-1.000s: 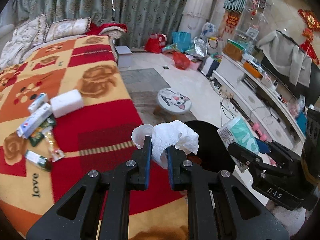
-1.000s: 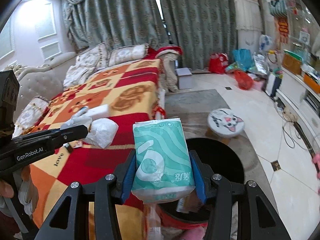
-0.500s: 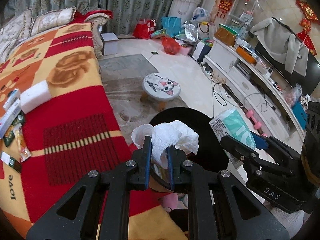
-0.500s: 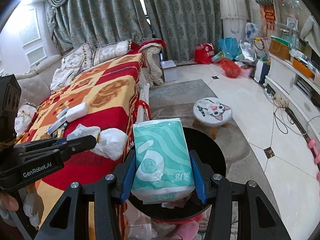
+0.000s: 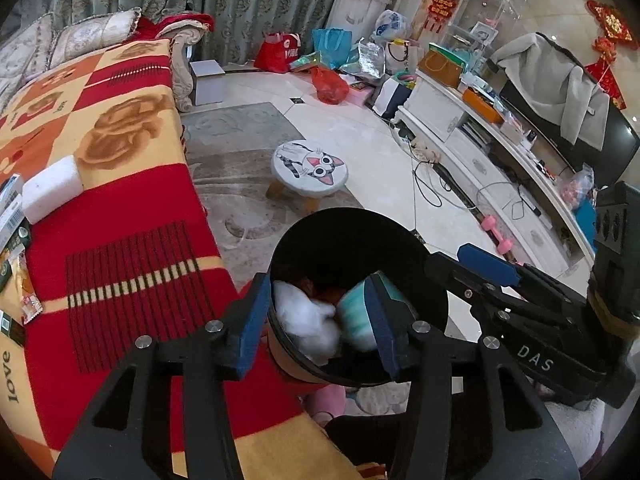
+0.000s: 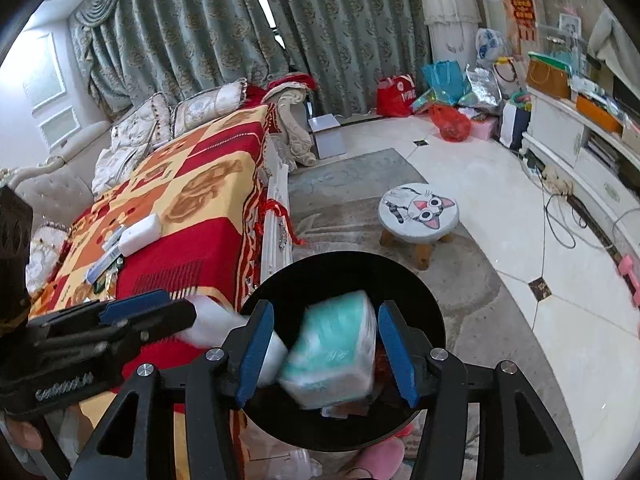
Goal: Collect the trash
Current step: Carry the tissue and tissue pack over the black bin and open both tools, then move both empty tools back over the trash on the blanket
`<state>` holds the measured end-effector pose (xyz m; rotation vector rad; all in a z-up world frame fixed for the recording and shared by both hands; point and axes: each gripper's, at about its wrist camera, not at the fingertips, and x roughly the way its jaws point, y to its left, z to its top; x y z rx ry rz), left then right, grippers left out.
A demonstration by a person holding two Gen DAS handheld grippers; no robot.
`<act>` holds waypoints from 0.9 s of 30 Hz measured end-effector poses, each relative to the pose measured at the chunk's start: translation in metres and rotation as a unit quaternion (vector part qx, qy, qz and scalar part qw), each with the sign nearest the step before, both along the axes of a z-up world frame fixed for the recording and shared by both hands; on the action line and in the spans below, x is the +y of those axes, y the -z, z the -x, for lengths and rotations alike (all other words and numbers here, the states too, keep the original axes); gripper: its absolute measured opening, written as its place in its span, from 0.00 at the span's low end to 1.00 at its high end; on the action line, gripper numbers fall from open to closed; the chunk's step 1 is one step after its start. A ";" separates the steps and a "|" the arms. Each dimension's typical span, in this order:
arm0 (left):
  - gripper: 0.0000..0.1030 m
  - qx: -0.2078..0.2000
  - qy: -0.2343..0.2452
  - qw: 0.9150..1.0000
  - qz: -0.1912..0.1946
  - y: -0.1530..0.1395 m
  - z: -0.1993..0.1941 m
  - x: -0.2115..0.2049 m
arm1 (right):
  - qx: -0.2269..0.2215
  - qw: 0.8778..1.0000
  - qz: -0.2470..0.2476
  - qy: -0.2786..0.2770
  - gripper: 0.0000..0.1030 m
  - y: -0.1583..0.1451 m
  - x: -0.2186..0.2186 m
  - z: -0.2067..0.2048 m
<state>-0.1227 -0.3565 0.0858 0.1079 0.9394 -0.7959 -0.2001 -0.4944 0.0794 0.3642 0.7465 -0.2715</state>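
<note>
Over the black bin [image 5: 400,240], the left gripper [image 5: 316,316] has just been opening, pads clear of the white tissue wad [image 5: 308,324] in the bin. The right gripper [image 6: 326,350] has been opening too; the blurred teal tissue pack [image 6: 332,356] sits loose between its jaws. Beyond stands the cat stool [image 6: 418,212].

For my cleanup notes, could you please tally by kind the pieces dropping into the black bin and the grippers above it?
Crumpled white tissue: 1
Teal tissue pack: 1
Grippers, both with jaws just opened: 2 (left gripper, right gripper)
Total: 4
</note>
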 end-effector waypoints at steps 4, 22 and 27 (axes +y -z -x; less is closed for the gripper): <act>0.46 -0.006 -0.006 1.000 -0.004 -0.002 0.000 0.003 | 0.002 1.000 0.001 -0.006 0.52 0.000 0.005 -0.001; 0.46 -0.038 -0.061 0.997 -0.020 -0.010 -0.006 0.053 | 0.007 0.999 0.012 -0.046 0.53 -0.003 0.042 -0.021; 0.46 -0.045 -0.075 0.996 -0.021 -0.011 -0.007 0.068 | 0.003 0.998 0.016 -0.058 0.61 -0.006 0.056 -0.027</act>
